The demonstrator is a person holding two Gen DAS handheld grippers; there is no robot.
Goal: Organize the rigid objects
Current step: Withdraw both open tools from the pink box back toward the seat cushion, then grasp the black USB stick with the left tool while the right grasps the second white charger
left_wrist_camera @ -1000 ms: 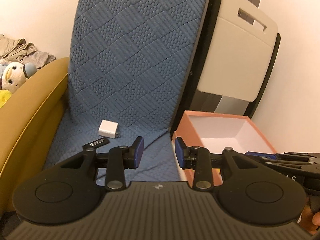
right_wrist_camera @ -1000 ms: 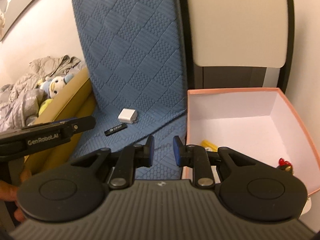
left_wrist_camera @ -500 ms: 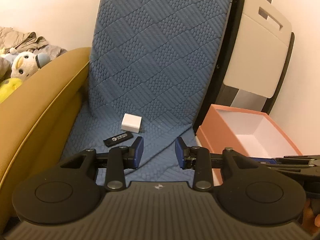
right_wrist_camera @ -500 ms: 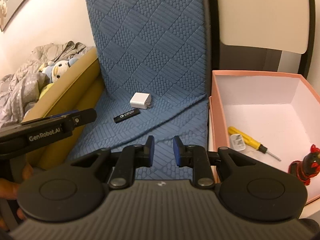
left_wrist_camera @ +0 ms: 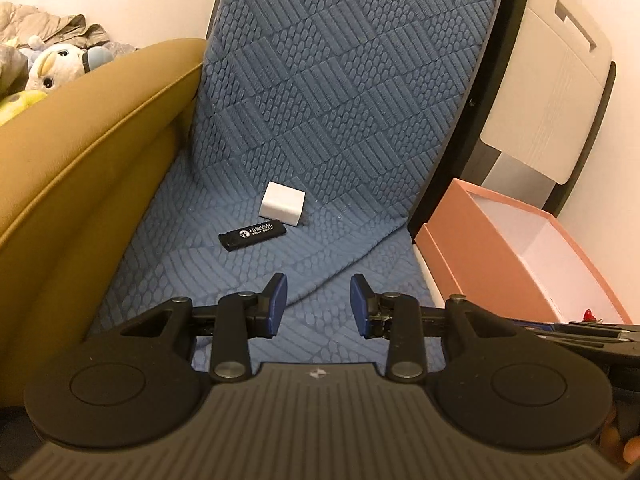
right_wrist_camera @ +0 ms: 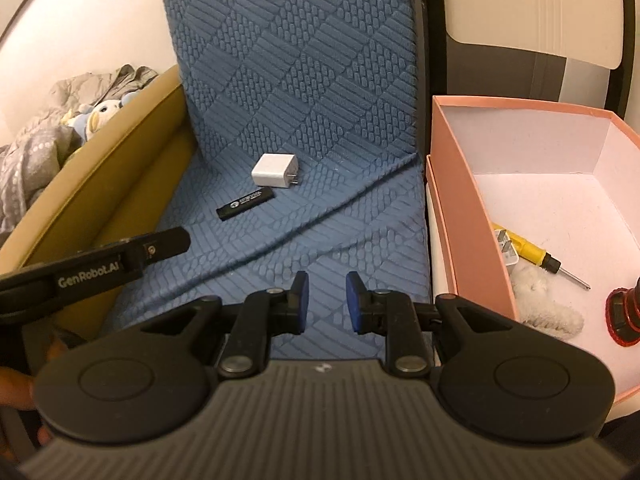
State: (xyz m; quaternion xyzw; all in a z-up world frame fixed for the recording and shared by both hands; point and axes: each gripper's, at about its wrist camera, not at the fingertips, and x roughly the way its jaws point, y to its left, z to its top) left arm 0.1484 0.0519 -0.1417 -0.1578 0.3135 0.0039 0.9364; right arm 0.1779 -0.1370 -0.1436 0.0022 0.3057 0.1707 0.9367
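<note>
Left gripper (left_wrist_camera: 319,300) and right gripper (right_wrist_camera: 323,302) both released, nothing between pads. White cube charger (left_wrist_camera: 281,203) touching black USB stick (left_wrist_camera: 253,235) (12 o'clock, blue quilted mat (left_wrist_camera: 340,100)); pink cardboard box (right_wrist_camera: 460,216) at 3.

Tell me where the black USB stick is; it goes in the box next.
The black USB stick lies on the blue seat cushion, just in front of the white charger, ahead of both tongs and left of the pink box.

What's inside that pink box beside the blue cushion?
Inside the pink box: a yellow screwdriver, a white plug, something white and fluffy and a red object cut off by the frame. The near wall hides the nearest corner.
</note>
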